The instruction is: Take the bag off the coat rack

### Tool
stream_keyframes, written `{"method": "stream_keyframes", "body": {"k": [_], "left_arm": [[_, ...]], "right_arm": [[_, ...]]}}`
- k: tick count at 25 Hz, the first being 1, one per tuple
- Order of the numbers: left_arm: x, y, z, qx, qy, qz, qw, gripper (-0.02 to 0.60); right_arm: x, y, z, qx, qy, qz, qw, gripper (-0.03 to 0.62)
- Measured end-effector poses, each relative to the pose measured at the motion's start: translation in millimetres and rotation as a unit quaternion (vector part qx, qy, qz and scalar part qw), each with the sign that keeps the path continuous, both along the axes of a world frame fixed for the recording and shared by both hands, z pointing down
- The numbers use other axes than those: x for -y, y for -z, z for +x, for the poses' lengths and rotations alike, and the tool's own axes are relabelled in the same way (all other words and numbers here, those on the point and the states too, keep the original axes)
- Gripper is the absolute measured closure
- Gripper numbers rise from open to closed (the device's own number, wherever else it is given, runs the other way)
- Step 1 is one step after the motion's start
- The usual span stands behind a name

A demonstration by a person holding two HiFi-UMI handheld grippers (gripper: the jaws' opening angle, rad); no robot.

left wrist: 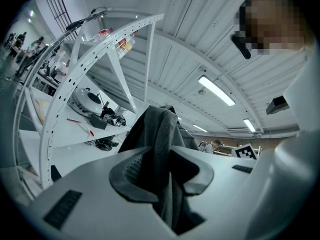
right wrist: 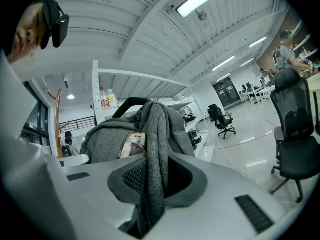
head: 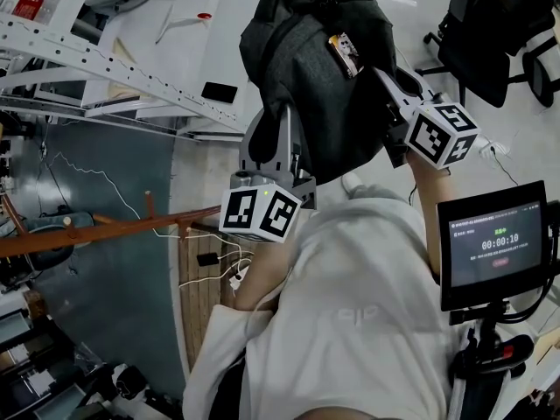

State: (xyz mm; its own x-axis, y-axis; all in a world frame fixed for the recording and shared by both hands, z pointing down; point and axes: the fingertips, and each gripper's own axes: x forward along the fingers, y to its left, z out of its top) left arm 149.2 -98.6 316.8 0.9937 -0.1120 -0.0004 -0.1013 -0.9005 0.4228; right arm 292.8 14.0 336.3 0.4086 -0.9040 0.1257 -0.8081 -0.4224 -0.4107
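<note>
A dark grey backpack (head: 306,51) hangs in the air in front of the person, away from the brown wooden coat rack (head: 105,230) at the left. My left gripper (head: 278,147) is shut on a grey strap (left wrist: 161,134) at the bag's lower left; the fabric fills the gap between its pads. My right gripper (head: 383,79) is shut on another strap (right wrist: 154,134) at the bag's right side. The right gripper view shows the backpack body (right wrist: 102,141) with a small picture card on it and its carry handle on top. My left gripper (left wrist: 162,171) and right gripper (right wrist: 155,176) each pinch folded fabric.
A white perforated shelf frame (head: 114,68) runs across the upper left. Black office chairs (head: 499,33) stand at the upper right. A mounted screen (head: 494,243) sits at the right, near the person's white shirt. Cables (head: 219,269) lie on the floor below the rack.
</note>
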Motion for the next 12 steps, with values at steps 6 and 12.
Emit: {"method": "stream_keyframes", "body": {"k": [6,12], "left_arm": [[0.2,1.0,-0.5,0.000,0.001,0.000,1.0000,0.485],[-0.3,-2.5,-0.4,0.003,0.002,-0.004,1.0000,0.485]], "right_arm": [[0.9,0.4,-0.2,0.000,0.002,0.000,1.000,0.526],[0.2,-2.0,0.6,0.003,0.003,-0.002,1.000,0.526]]}}
